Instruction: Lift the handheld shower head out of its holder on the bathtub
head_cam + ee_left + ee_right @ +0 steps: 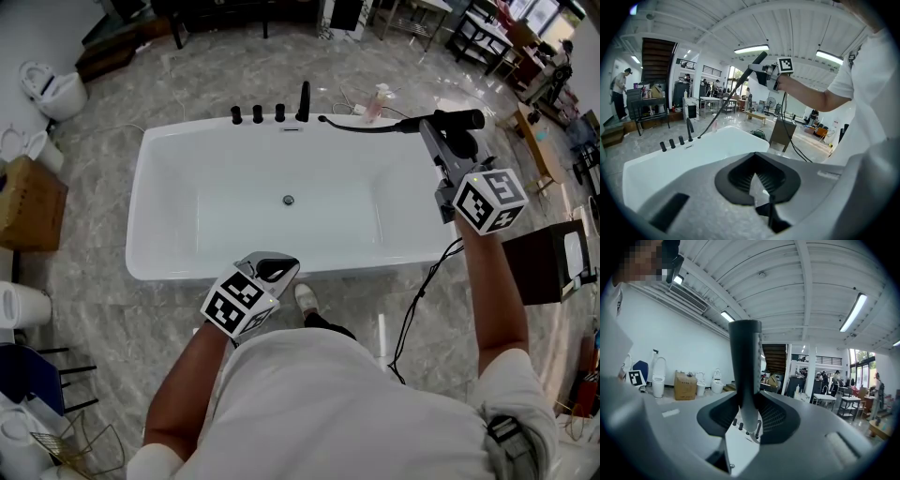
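The person's white shirt (328, 403) filled the bottom of the head view. Just beyond it the left hand-held gripper (270, 273) sat low by the near rim of the white rectangular bathtub (159, 253), its jaws together on nothing. It seemed parked there to keep clear, since the job looked like work for one hand.

The right hand-held gripper (439, 131) was up over the tub's far right corner, clamped across the handle of the black handheld shower head (457, 120). Gripping the handle crosswise probably gave the steadiest hold and kept the hose end free.

The shower head hung in the air, well apart from the row of black tap fittings (269, 113) on the far rim. I judged it already out of its holder, though I could not tell which fitting that was. It looked like a smooth, matte black rod, and a thin black hose (361, 127) trailed from it in a slack curve back toward the fittings.
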Action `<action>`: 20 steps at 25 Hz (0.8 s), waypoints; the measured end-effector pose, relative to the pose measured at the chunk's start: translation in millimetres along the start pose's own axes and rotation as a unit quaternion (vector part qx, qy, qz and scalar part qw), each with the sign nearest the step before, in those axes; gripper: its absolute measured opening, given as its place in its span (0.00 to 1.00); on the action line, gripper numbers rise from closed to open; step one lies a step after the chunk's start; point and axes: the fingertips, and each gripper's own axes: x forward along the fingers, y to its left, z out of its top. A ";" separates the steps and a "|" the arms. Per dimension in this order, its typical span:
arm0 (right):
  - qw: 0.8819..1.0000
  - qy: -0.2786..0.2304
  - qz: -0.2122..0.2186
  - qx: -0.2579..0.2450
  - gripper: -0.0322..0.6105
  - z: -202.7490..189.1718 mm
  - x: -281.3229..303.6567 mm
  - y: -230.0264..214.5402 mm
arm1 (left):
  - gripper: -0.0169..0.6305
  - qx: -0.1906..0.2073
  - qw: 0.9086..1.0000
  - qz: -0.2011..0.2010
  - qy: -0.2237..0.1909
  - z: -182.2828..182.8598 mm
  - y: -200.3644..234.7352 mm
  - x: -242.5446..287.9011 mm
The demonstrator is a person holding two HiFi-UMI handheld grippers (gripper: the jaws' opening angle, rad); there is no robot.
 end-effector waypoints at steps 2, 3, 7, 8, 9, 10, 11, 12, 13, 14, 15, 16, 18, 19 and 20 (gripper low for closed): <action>1.000 0.000 0.000 0.001 0.27 0.3 -0.4 -0.9 | 0.04 0.000 1.000 0.000 0.000 1.4 0.1 0.3; 1.000 0.000 0.000 0.001 0.28 0.6 0.2 -1.4 | 0.04 0.000 1.000 0.001 0.000 2.1 1.0 0.2; 1.000 0.000 0.000 0.002 0.28 1.2 3.2 -1.8 | 0.04 -0.001 1.000 0.001 0.001 2.2 5.5 -0.5; 1.000 0.000 0.000 0.002 0.28 1.4 4.0 -1.8 | 0.04 -0.001 1.000 0.001 0.000 2.3 6.6 -0.6; 1.000 -0.001 0.000 0.002 0.27 1.3 4.5 -1.9 | 0.04 -0.002 1.000 0.001 0.000 2.2 7.4 -0.4; 1.000 -0.001 -0.001 0.002 0.27 1.0 4.8 -2.2 | 0.04 -0.001 1.000 0.001 0.000 2.0 8.1 0.0; 1.000 -0.001 -0.001 0.002 0.28 0.6 4.9 -2.6 | 0.04 -0.001 1.000 0.001 0.000 1.9 8.6 0.5; 1.000 0.000 -0.001 0.002 0.27 0.6 4.9 -2.8 | 0.04 -0.002 1.000 0.000 0.000 2.1 9.1 0.9; 1.000 0.000 -0.001 0.002 0.27 1.0 5.0 -2.8 | 0.04 -0.002 1.000 0.000 0.000 2.5 9.5 0.9; 1.000 0.000 0.000 0.001 0.27 1.6 5.2 -2.6 | 0.04 -0.002 1.000 0.000 0.000 2.9 10.0 0.8; 1.000 0.000 0.000 0.001 0.28 2.2 5.0 -2.5 | 0.04 -0.002 1.000 0.000 -0.001 3.3 10.1 1.0; 1.000 0.000 0.001 0.000 0.28 2.3 4.3 -2.4 | 0.04 -0.002 1.000 0.000 -0.001 3.6 9.7 1.6; 1.000 0.000 0.000 -0.001 0.28 1.5 2.4 -3.0 | 0.04 -0.001 1.000 -0.001 -0.002 3.5 9.0 3.8; 1.000 0.000 0.000 -0.002 0.27 1.3 2.6 -3.2 | 0.04 -0.001 1.000 -0.002 -0.001 3.7 9.7 4.4; 1.000 0.001 0.000 -0.002 0.28 1.5 3.6 -3.3 | 0.04 0.000 1.000 -0.002 -0.001 4.3 11.2 4.5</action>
